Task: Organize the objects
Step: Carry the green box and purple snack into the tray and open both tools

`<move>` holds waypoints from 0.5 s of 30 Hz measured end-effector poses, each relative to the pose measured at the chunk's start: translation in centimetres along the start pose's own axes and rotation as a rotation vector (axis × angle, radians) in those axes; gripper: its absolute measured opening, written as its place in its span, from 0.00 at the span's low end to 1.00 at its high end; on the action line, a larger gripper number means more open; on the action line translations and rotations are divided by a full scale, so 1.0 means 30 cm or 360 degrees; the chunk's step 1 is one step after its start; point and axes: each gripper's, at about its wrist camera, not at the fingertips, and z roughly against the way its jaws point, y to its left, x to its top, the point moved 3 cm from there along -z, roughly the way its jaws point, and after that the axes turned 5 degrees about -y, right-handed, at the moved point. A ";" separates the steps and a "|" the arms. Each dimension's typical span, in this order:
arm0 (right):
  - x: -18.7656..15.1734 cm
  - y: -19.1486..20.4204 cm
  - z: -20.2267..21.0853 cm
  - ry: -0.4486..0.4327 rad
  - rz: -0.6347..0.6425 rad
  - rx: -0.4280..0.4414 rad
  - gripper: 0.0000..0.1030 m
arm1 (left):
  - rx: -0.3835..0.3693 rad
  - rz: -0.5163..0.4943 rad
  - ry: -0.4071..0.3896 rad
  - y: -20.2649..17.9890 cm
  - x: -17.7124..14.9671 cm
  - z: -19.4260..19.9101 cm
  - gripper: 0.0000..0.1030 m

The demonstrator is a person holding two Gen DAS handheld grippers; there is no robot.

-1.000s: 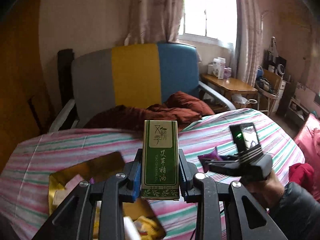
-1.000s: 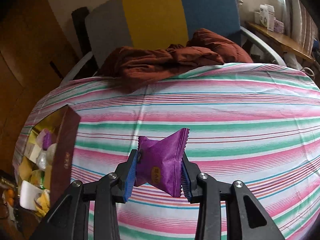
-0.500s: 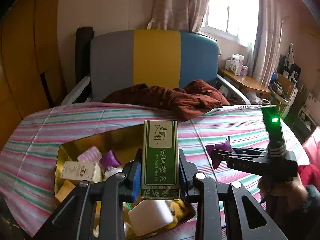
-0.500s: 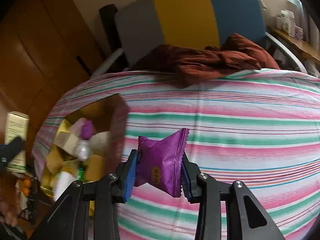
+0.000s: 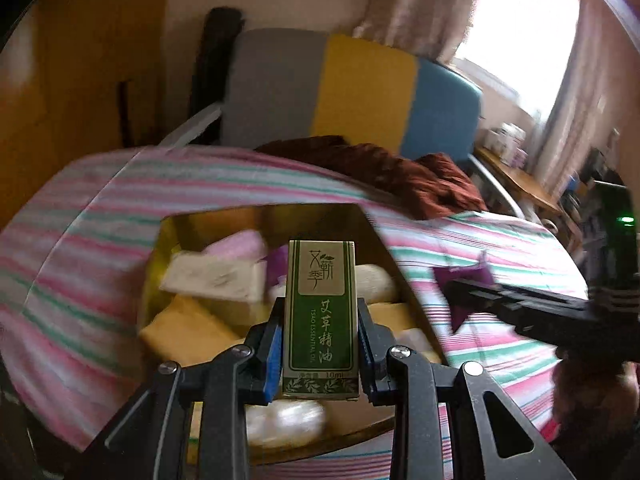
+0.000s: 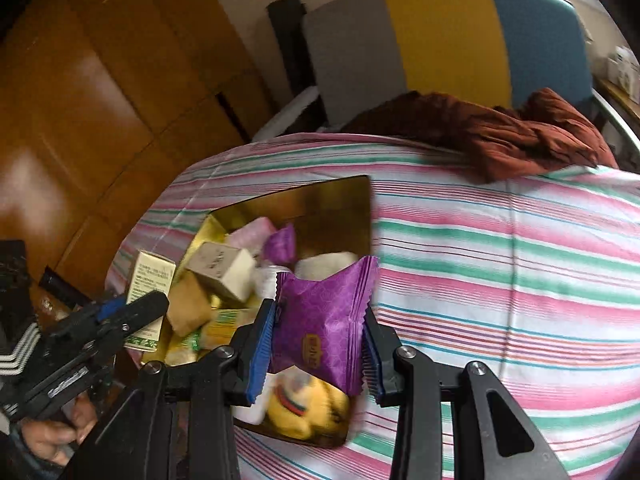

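Observation:
My left gripper (image 5: 320, 344) is shut on an upright green and white essential-oil box (image 5: 321, 312), held over the near end of an open gold-lined box (image 5: 168, 232). That gold-lined box (image 6: 336, 200) holds several small packets and cartons. My right gripper (image 6: 318, 356) is shut on a purple snack packet (image 6: 324, 320), held above the box's near right edge. The right gripper also shows in the left wrist view (image 5: 520, 308) with the purple packet (image 5: 464, 280). The left gripper and its green box (image 6: 150, 276) show in the right wrist view at the left.
The box lies on a table with a pink, green and white striped cloth (image 6: 500, 264). A dark red garment (image 6: 500, 128) lies at the table's far edge. A grey, yellow and blue chair (image 6: 440, 40) stands behind it. Wooden cabinets (image 6: 100, 80) stand to the left.
Both grippers have moved left toward the gold-lined box, each still holding its item. The box now sits directly under and ahead of both grippers.

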 end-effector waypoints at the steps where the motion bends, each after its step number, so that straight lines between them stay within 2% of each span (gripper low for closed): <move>1: 0.005 0.015 -0.013 0.0010 0.0012 0.0004 0.38 | 0.0020 0.0037 0.0012 0.044 -0.011 0.001 0.30; 4: 0.020 0.058 -0.064 0.0041 0.0041 0.0009 0.37 | 0.0072 0.0142 0.0046 0.163 -0.046 0.000 0.30; 7: 0.032 0.080 -0.102 0.0063 0.0027 0.0027 0.37 | 0.0081 0.0180 0.0062 0.206 -0.067 -0.008 0.30; 10: 0.049 0.096 -0.136 0.0079 0.0028 0.0018 0.37 | 0.0037 0.0213 0.0069 0.204 -0.057 -0.032 0.30; 15: 0.087 0.087 -0.173 0.0090 -0.0011 -0.0007 0.38 | -0.0028 0.0187 0.0039 0.137 0.022 -0.103 0.30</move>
